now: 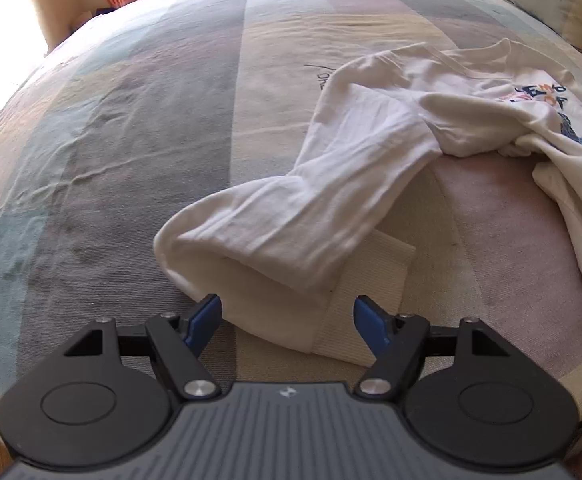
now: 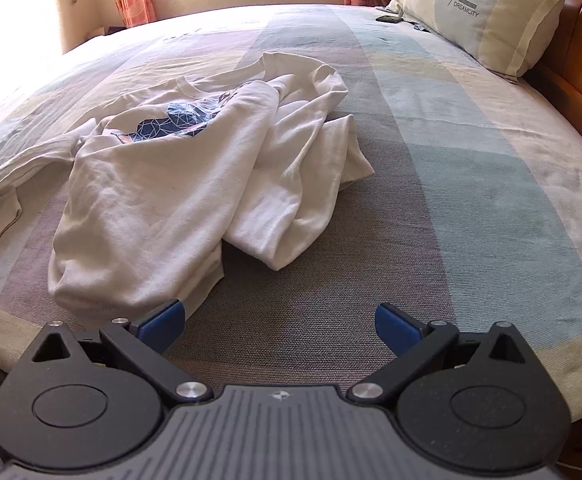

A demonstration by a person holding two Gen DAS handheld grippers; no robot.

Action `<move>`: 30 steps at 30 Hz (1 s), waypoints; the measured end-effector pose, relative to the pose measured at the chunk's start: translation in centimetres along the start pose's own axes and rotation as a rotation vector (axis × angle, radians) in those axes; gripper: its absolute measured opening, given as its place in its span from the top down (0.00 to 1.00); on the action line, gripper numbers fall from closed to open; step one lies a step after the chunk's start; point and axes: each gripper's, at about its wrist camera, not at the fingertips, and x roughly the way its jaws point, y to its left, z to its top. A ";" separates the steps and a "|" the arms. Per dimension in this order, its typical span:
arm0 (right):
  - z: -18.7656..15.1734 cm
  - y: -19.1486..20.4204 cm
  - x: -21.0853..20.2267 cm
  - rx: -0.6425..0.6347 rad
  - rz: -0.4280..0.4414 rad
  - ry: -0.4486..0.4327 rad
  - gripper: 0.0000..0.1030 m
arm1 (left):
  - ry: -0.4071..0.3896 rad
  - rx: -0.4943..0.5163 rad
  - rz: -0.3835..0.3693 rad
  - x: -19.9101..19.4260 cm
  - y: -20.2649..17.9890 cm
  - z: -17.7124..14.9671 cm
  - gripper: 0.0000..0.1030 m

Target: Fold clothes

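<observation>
Cuff work comes first in the left wrist view: the cream-white long-sleeved cotton sweatshirt with a blue geometric print (image 1: 431, 120) lies crumpled on the striped pastel bed sheet (image 1: 131, 140), one sleeve stretched toward the camera, and its ribbed cuff (image 1: 355, 320) sits between the spread blue-padded fingers of the left gripper (image 1: 287, 318), which stand open and press on nothing. To take this well, I would judge it best to lower the fingers so one pad slips under the ribbing and the other lands on top, pinching both layers of the cuff rather than the loose tube above it, then draw the sleeve out straight before laying it across the body. In the right wrist view the same sweatshirt (image 2: 163, 168) is heaped left of centre, its near hem just beside the left-hand finger of the right gripper (image 2: 279, 326), whose fingers also stand wide apart over bare sheet, holding nothing. That hand seems best used to pin or lift the hem so the body does not drag. A pale printed pillow (image 2: 487, 12) rests at the far corner, well clear.
</observation>
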 end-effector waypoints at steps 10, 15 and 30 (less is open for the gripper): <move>-0.2 -0.1 -0.3 -0.004 -0.028 -0.007 0.00 | -0.102 -0.230 0.104 4.1 2.5 4.0 0.28; -0.4 -0.2 0.3 0.016 -0.017 0.020 0.00 | -0.117 -0.326 0.055 5.2 3.4 4.5 0.23; -0.5 0.6 0.6 -0.026 -0.008 0.028 0.00 | -0.005 -0.049 0.332 3.9 0.9 3.1 0.14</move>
